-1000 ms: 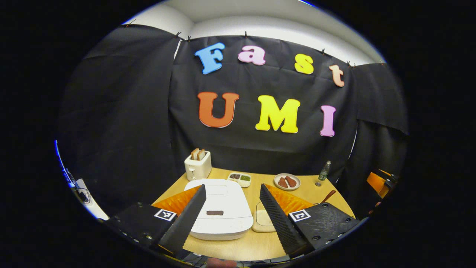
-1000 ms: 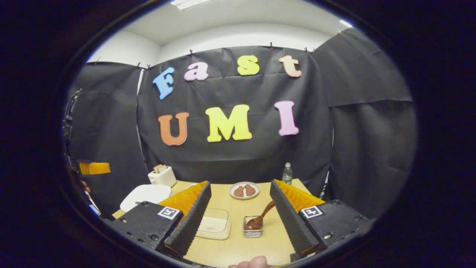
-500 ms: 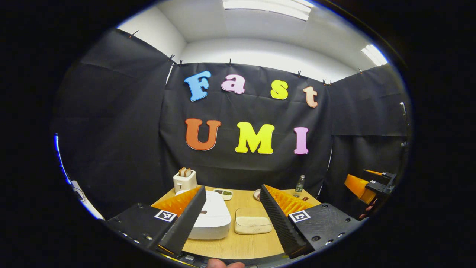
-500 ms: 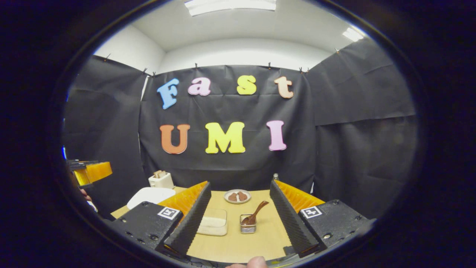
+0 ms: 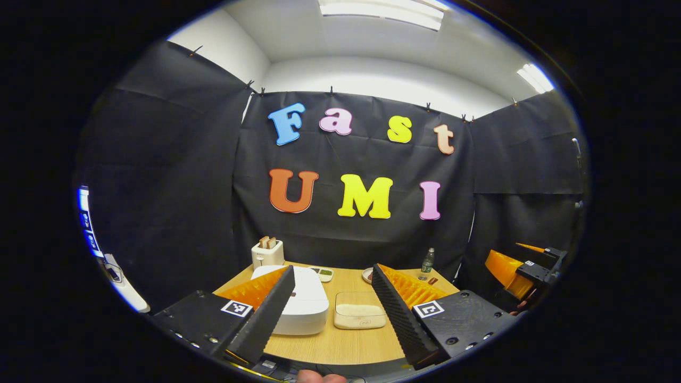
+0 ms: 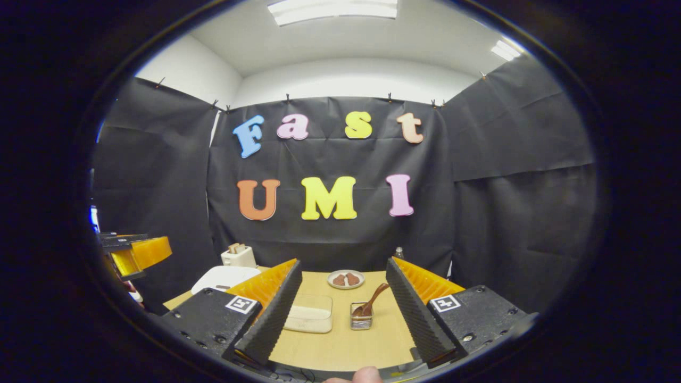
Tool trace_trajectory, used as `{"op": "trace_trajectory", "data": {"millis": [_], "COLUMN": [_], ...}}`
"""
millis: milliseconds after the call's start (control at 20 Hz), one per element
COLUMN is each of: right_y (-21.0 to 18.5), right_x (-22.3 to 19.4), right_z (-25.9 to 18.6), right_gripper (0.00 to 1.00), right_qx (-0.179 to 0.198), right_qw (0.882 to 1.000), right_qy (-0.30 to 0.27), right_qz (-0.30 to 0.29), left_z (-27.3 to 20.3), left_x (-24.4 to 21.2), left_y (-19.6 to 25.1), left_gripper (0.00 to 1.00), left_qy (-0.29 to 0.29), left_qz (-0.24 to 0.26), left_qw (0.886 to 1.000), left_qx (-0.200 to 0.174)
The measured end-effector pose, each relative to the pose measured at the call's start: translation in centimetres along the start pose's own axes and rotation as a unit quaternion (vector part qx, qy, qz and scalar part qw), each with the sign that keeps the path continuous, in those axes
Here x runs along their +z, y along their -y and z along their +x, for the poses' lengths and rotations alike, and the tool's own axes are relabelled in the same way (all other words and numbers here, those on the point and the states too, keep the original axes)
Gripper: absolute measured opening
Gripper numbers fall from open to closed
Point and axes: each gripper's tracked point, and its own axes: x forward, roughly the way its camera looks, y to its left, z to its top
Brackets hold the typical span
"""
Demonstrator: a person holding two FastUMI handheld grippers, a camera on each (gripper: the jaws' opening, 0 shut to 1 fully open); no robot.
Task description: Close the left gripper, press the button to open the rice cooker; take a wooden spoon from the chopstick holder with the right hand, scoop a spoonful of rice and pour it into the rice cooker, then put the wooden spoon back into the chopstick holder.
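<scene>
Nothing was done yet: both left tongs (image 5: pixel 332 298) and right tongs (image 6: pixel 343 298) gaped empty, the rice cooker (image 5: pixel 306 298) sat lidded on the counter (image 5: pixel 340 346), wooden spoon (image 6: pixel 370 304) waiting in its chopstick holder (image 6: pixel 361 320).

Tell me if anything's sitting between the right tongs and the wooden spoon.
Nothing visible. The right tongs are open, and the wooden spoon leans in the chopstick holder straight ahead, with bare table between. The rice container sits off to the side.
</scene>
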Motion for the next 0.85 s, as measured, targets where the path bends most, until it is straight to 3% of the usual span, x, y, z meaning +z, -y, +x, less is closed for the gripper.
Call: {"op": "trace_trajectory", "data": {"millis": [850], "right_y": [1.9], "right_x": [-1.0], "right_z": [-0.1], "right_gripper": [0.99], "right_qx": [-0.008], "right_qw": [1.000], "right_qy": [-0.013], "right_qz": [0.008], "left_z": [0.3], "left_x": [-0.5], "left_y": [1.4], "left_gripper": [0.94], "left_qy": [-0.012], "left_qz": [0.005], "left_qw": [1.000], "left_qx": [-0.007]}}
